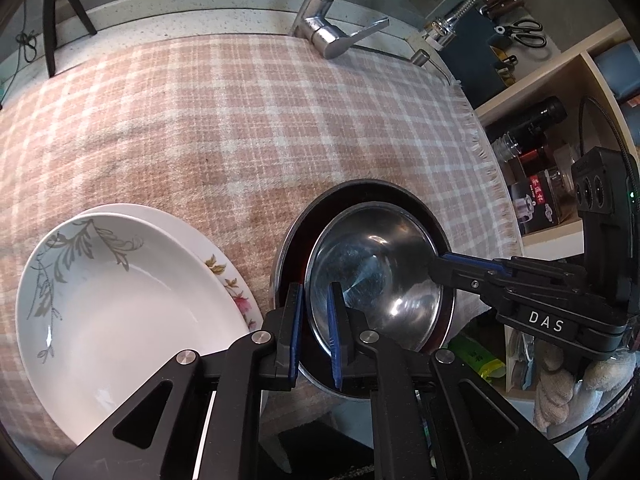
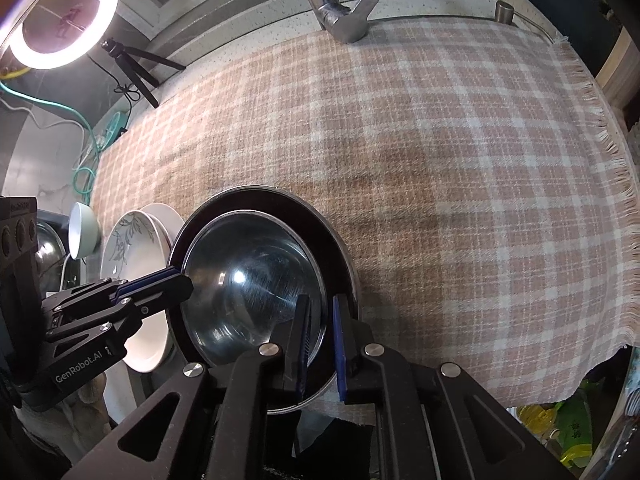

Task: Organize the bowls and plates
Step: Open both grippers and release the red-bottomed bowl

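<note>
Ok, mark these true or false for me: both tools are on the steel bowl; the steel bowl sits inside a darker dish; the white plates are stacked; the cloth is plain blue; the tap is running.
1. Both the left tool and the right tool straddle the steel bowl's rim: true.
2. The steel bowl sits inside a dark dish: true.
3. The white plates are stacked: true.
4. The cloth is plain blue: false, pink and white checks.
5. The tap is running: false, no water shows.
</note>
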`<move>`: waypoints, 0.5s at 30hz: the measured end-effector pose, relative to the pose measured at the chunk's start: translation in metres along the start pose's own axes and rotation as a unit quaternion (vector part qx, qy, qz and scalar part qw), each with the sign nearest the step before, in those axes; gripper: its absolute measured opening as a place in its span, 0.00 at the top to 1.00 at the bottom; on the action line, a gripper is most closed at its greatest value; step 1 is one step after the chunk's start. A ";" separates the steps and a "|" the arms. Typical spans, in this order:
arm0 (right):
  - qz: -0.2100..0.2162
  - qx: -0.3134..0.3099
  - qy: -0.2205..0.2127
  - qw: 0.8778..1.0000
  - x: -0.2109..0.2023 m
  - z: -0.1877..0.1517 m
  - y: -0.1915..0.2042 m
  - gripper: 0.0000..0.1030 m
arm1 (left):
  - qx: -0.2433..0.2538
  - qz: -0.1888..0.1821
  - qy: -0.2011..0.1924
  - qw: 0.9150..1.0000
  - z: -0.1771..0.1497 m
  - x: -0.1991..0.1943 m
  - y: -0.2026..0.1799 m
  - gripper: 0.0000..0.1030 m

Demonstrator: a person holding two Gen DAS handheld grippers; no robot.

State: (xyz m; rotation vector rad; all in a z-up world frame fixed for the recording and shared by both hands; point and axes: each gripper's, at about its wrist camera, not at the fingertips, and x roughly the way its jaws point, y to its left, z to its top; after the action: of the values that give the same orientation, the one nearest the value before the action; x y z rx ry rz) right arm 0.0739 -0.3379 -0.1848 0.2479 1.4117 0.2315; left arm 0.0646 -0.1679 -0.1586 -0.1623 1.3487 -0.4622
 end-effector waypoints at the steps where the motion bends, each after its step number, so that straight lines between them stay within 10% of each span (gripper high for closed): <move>1: -0.001 -0.002 -0.002 1.000 -0.002 0.000 0.001 0.90 | 0.000 -0.002 -0.002 1.000 0.000 -0.002 0.000 0.90; 15: 0.035 -0.046 -0.077 0.995 -0.044 0.002 0.026 0.82 | -0.042 -0.012 -0.083 0.996 -0.013 -0.054 0.013 0.89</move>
State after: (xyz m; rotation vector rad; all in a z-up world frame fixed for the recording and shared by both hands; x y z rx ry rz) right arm 0.0691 -0.3267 -0.1355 0.2338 1.2369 0.3272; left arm 0.0468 -0.1318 -0.1176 -0.2802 1.2045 -0.4037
